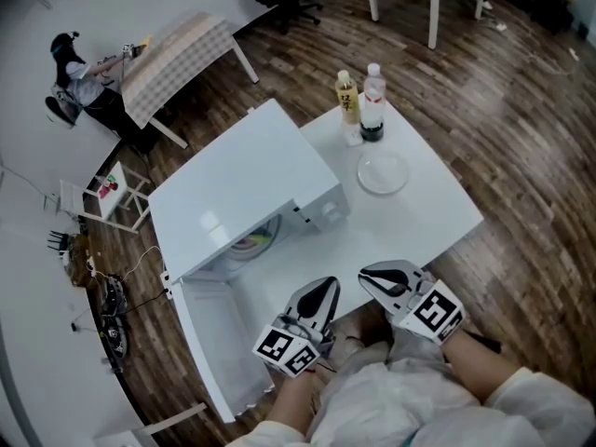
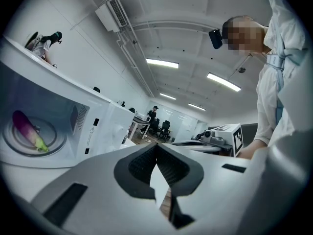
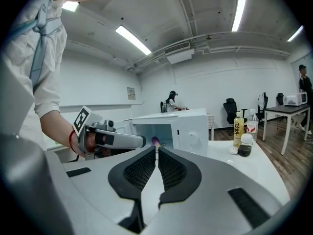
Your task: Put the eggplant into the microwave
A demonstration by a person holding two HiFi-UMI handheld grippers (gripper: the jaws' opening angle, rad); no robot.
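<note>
Dark wood flooring surrounds a white table (image 1: 438, 203) in the head view. On it a white microwave (image 1: 251, 175) stands with its door (image 1: 207, 338) swung open towards the person. Two bottles (image 1: 360, 96) and a clear plate (image 1: 383, 172) sit near the far corner. The left gripper (image 1: 326, 287) and right gripper (image 1: 369, 276) are held side by side at the near edge, both pointing towards the oven.

From the left gripper view, its jaws are pressed together with nothing between them. Off to the left, the eggplant (image 2: 27, 127) lies on the glass turntable (image 2: 57, 133) inside the microwave cavity, purple with a green end.

From the right gripper view, these jaws also meet tip to tip and hold nothing. Just past them a bit of the eggplant shows in the open oven. The left gripper reaches in from the left, well clear of it.
</note>
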